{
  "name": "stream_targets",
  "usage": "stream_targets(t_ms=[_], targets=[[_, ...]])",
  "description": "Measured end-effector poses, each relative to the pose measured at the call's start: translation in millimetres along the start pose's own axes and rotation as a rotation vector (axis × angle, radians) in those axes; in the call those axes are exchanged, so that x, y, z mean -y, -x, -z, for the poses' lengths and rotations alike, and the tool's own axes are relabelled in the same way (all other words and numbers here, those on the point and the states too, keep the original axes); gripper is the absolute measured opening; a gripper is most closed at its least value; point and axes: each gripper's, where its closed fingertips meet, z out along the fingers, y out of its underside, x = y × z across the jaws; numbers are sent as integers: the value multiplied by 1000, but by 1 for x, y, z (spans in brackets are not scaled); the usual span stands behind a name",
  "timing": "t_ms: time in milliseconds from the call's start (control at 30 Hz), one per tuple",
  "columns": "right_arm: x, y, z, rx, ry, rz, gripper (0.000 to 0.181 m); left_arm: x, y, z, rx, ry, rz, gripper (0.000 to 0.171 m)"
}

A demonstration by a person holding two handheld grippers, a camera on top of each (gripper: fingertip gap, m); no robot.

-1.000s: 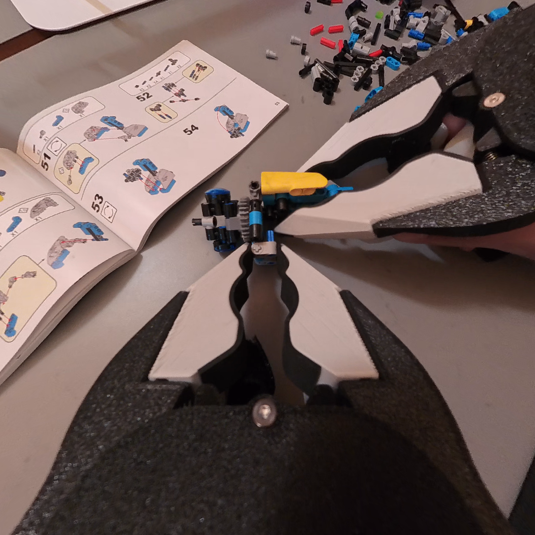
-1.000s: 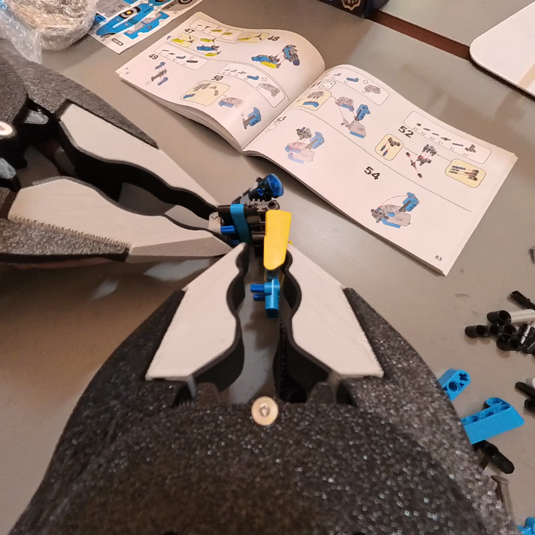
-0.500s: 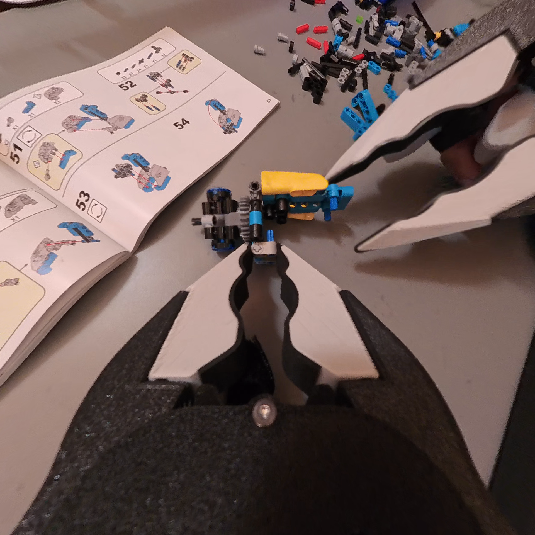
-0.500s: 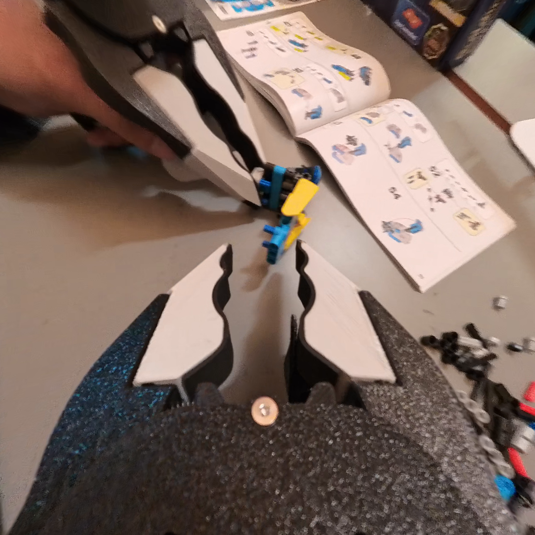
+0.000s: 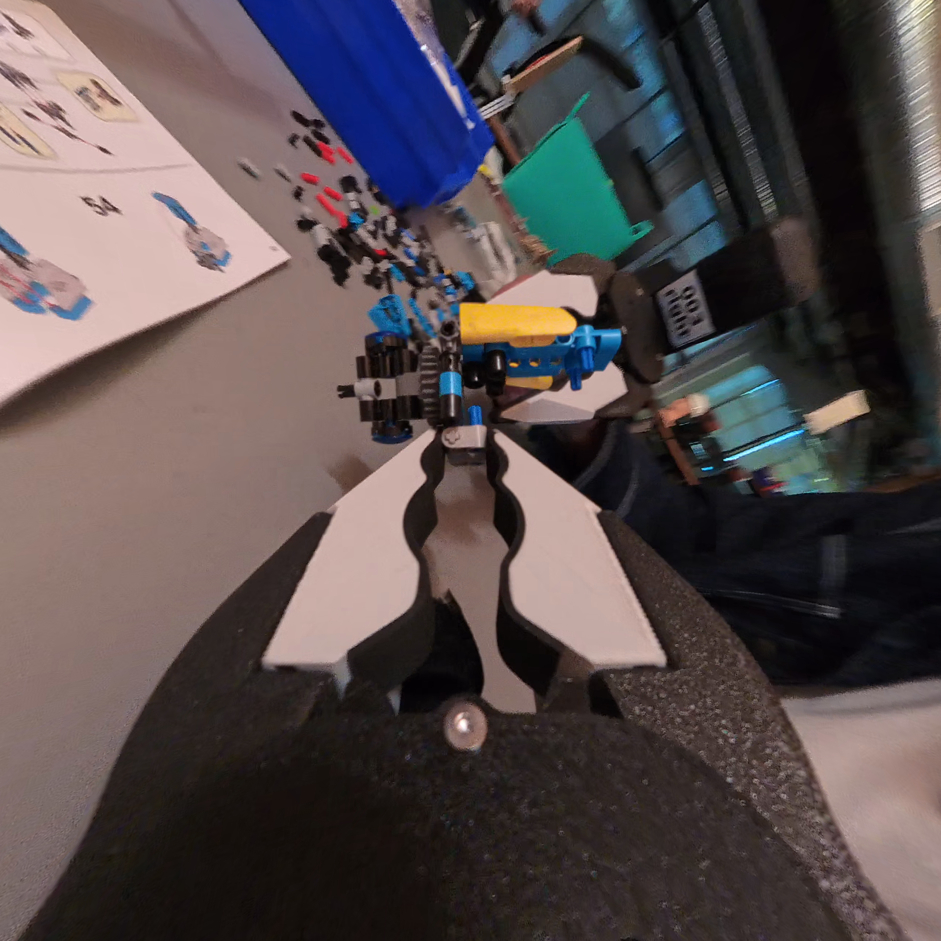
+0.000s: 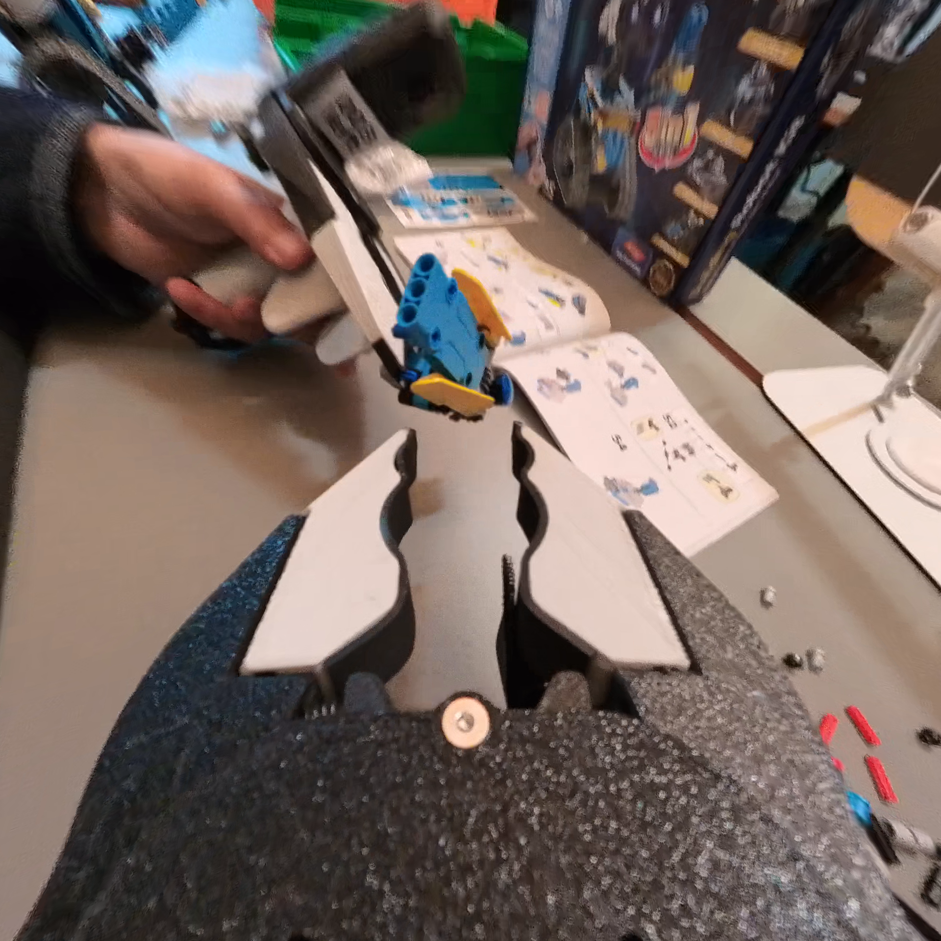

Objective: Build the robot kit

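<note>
A small brick model [image 5: 483, 356] of blue, yellow and black parts hangs above the grey table [image 5: 178, 458]. My left gripper [image 5: 464, 437] is shut on a grey piece at the model's near side and holds it tilted in the air. In the right wrist view the model [image 6: 448, 341] sits at the tip of the left gripper's white fingers [image 6: 351, 285], which a hand [image 6: 178, 214] holds. My right gripper [image 6: 462, 433] is open and empty, just short of the model and below it. One of its fingers [image 5: 547, 411] shows behind the model in the left wrist view.
An open instruction booklet [image 6: 611, 422] lies on the table beyond the model. Loose small pieces [image 5: 366, 239] are scattered by a blue box [image 5: 387, 91]. A printed toy box [image 6: 687, 127], a sticker sheet [image 6: 458, 203] and a white stand base [image 6: 891, 433] stand farther off. Red pieces [image 6: 860, 728] lie at right.
My right gripper let go of the model, opened and drew back. My left gripper kept its hold, lifted the model off the table and tilted it.
</note>
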Motion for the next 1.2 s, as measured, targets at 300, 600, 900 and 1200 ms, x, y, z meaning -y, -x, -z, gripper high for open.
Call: stream_targets(t_ms=[300, 600, 900, 1200], targets=[[14, 9, 6, 70, -75, -33, 24, -2, -20, 0, -194, 4, 126, 15], [14, 11, 4, 63, -75, 8, 23, -4, -30, 1, -276, 20, 177, 14], [16, 19, 5, 83, -75, 38, 15, -6, -29, 0, -289, 27, 199, 15], [20, 17, 7, 141, -89, -94, 13, -4, -33, 0, -244, 21, 77, 15]])
